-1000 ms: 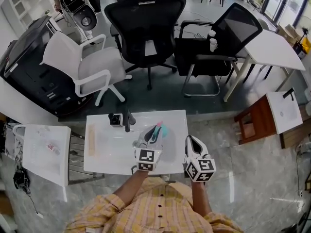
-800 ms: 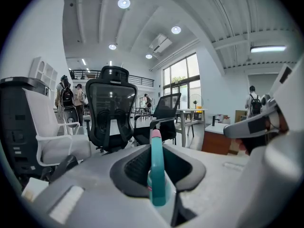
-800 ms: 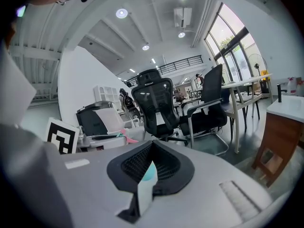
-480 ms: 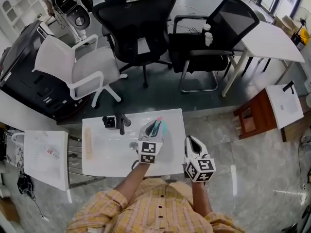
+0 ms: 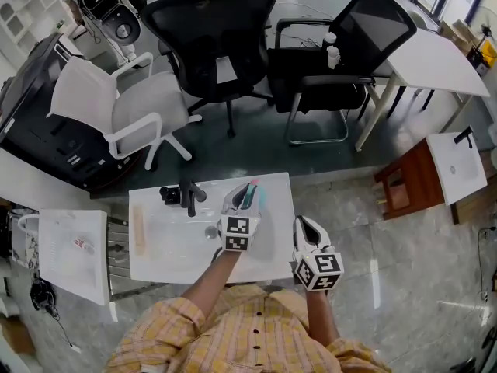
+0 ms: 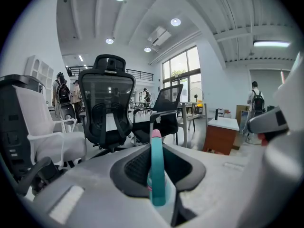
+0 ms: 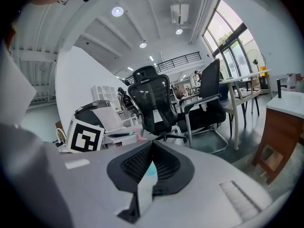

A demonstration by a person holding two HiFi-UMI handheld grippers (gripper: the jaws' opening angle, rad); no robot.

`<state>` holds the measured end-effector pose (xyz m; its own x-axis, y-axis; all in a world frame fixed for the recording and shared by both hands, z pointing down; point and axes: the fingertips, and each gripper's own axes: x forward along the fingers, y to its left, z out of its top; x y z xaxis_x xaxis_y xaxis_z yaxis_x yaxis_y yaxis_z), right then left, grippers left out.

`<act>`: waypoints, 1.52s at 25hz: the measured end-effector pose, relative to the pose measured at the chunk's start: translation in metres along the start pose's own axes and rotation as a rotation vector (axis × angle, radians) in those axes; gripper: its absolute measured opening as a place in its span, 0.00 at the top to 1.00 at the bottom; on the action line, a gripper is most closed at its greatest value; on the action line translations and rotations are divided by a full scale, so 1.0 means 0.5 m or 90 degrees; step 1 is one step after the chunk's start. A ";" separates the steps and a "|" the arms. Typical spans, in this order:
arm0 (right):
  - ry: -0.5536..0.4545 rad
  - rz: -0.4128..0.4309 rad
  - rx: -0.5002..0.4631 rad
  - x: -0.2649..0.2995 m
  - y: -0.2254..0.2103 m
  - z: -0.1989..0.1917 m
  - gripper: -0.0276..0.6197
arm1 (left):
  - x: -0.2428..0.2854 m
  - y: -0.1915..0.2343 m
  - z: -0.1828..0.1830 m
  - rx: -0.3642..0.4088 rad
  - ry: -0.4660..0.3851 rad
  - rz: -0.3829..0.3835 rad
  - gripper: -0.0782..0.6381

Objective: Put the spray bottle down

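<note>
The spray bottle (image 5: 253, 194) is teal with a pink tip. It stands upright between the jaws of my left gripper (image 5: 244, 200), which is shut on it over the right part of the white table's sunken basin (image 5: 167, 235). In the left gripper view the spray bottle (image 6: 156, 170) fills the gap between the black pads (image 6: 137, 167). My right gripper (image 5: 304, 225) hovers at the table's right edge with its jaws together. In the right gripper view only a thin white and teal sliver shows between that gripper's pads (image 7: 166, 167).
A black faucet (image 5: 189, 195) and a small black block (image 5: 168, 194) stand at the basin's far left. A pale strip (image 5: 140, 228) lies along the left rim. Beyond the table are a black office chair (image 5: 213, 29), a white chair (image 5: 116, 107) and a second black chair (image 5: 342, 61).
My left gripper has carried the spray bottle a little farther from the person, over the basin and slightly lower. The right gripper has hardly moved.
</note>
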<state>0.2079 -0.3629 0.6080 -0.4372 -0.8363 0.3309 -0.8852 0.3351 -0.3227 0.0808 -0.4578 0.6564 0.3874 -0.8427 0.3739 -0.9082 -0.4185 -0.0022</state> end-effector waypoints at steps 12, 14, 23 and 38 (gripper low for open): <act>0.004 -0.005 0.004 0.006 -0.030 -0.001 0.96 | 0.050 0.005 -0.006 0.006 0.022 0.002 0.79; 0.004 -0.006 0.005 0.006 -0.034 -0.002 0.96 | 0.056 0.004 -0.011 0.006 0.025 0.001 0.79; 0.001 -0.005 0.008 0.006 -0.040 0.004 0.96 | 0.078 0.000 -0.006 0.013 0.025 -0.009 0.79; -0.007 -0.011 -0.001 -0.009 -0.054 0.014 0.96 | 0.105 0.006 0.002 -0.012 0.042 0.002 0.79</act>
<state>0.2347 -0.3711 0.6089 -0.4201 -0.8465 0.3272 -0.8929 0.3212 -0.3155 0.0985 -0.5036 0.6749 0.3735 -0.8197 0.4343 -0.9127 -0.4085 0.0140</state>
